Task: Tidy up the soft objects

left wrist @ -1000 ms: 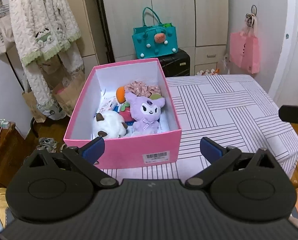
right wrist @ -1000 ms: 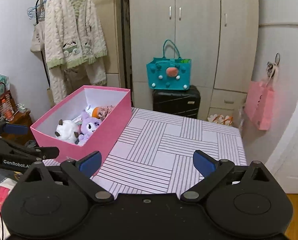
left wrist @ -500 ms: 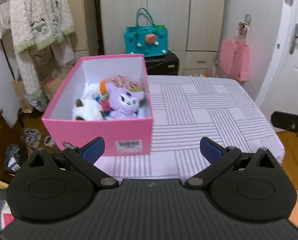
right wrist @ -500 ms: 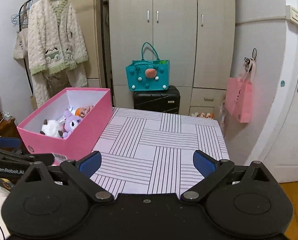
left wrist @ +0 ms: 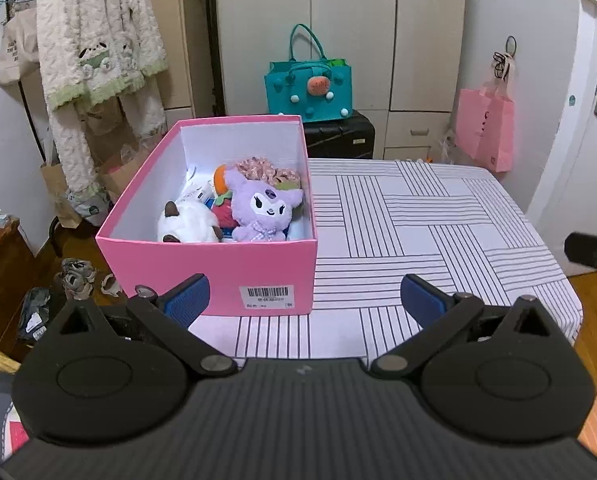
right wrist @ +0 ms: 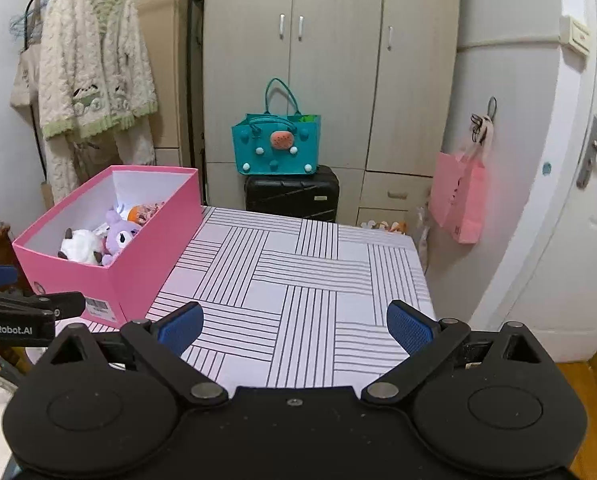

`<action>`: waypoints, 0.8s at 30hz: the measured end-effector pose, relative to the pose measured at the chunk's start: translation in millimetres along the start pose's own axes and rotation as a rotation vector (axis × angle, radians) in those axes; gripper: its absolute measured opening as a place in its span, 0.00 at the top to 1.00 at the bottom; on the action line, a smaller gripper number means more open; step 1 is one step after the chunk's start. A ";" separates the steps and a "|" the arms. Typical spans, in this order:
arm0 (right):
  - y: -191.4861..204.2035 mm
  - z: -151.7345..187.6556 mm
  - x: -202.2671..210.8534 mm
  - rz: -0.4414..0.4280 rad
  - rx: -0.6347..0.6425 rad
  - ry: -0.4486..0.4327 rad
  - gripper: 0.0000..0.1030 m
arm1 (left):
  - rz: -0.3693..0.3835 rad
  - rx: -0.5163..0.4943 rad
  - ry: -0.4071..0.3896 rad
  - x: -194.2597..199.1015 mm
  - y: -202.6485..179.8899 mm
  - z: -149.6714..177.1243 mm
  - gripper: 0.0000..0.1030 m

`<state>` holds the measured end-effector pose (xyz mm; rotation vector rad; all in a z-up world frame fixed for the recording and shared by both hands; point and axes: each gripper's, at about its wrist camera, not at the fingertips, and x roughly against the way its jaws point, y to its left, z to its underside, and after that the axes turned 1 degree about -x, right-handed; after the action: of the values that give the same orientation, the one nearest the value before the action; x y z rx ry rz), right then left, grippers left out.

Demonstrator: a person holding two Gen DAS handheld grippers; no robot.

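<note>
A pink box [left wrist: 214, 268] [right wrist: 138, 264] stands on the left part of the striped table [left wrist: 418, 232] [right wrist: 298, 280]. Inside it lie a purple plush [left wrist: 264, 208] [right wrist: 120, 234], a white plush [left wrist: 186, 226] [right wrist: 80, 246], a red strawberry toy [left wrist: 222, 210], an orange piece [left wrist: 219, 178] and a floral fabric piece [left wrist: 266, 168]. My left gripper [left wrist: 304, 300] is open, held back from the box's near end, nothing between its fingers. My right gripper [right wrist: 294, 326] is open over the table's near edge, right of the box. The left gripper's arm [right wrist: 22, 312] shows at the right wrist view's left edge.
A teal bag [left wrist: 308, 88] sits on a black suitcase [left wrist: 338, 136] behind the table, before a wardrobe [left wrist: 338, 32]. A pink bag [left wrist: 484, 132] hangs at right by a white door [left wrist: 590, 140]. A fluffy robe [left wrist: 94, 60] hangs at left above floor clutter.
Both grippers have drawn back from the table and stayed open; the box and table look smaller and farther off than a second ago. The toys in the box have not moved.
</note>
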<state>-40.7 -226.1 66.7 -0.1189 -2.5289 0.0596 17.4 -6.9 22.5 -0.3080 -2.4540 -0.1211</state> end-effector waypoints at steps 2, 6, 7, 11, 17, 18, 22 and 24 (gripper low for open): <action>0.0 -4.4 2.9 -0.013 0.012 0.002 0.03 | -0.016 -0.005 -0.007 4.3 -0.4 -0.8 0.00; 0.9 -6.5 2.8 -0.028 0.002 -0.006 0.03 | -0.011 0.003 -0.033 11.2 1.3 -1.2 0.00; 1.5 -5.9 1.7 -0.030 0.001 -0.007 0.03 | -0.010 0.004 -0.039 11.7 1.4 -0.9 0.00; 5.0 -3.3 -4.2 -0.030 -0.002 -0.003 0.03 | -0.024 0.006 -0.058 10.9 1.8 0.6 0.00; 2.4 2.5 -8.4 -0.016 -0.031 -0.008 0.03 | -0.017 -0.002 -0.093 10.1 1.9 3.8 0.00; 1.6 3.3 -9.3 -0.009 -0.035 -0.009 0.03 | -0.017 -0.004 -0.099 10.5 1.5 4.1 0.00; -0.2 6.4 -11.4 0.009 -0.029 -0.019 0.03 | -0.024 -0.008 -0.134 13.9 4.2 4.5 0.00; -1.2 8.0 -12.5 0.018 -0.028 -0.021 0.03 | -0.035 -0.013 -0.146 13.6 5.4 4.1 0.00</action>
<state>-35.2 -228.6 53.0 -0.1535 -2.5501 0.0331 5.9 1.6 27.8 -0.2884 -2.6048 -0.1333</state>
